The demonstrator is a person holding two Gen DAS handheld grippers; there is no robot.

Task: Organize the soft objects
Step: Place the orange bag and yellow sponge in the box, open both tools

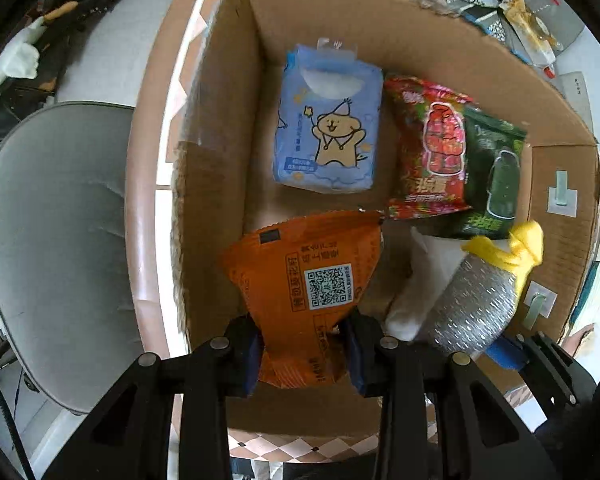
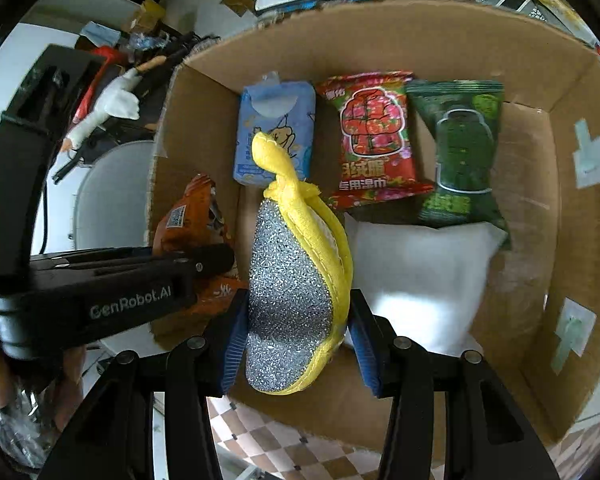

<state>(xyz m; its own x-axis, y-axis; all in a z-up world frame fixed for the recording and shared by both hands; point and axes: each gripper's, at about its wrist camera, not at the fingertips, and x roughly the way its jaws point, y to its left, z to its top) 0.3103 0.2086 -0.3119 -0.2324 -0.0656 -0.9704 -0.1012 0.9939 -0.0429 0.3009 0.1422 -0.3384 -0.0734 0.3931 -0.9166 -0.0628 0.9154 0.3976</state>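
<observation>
Crowding cardboard box [image 1: 236, 184]: blue tissue pack [image 1: 327, 120], red packet [image 1: 428, 148], green packet [image 1: 496, 176]

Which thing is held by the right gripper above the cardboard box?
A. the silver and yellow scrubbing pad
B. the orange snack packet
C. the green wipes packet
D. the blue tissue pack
A: in the right wrist view the right gripper clamps the silver and yellow scrubbing pad between its blue pads.

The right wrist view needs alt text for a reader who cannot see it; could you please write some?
The right tongs grip a yellow-edged silver glitter scouring pad above an open brown cardboard box. Inside lie a blue tissue pack, a red wipes packet, a green wipes packet and a white pillow-like pouch.
</observation>
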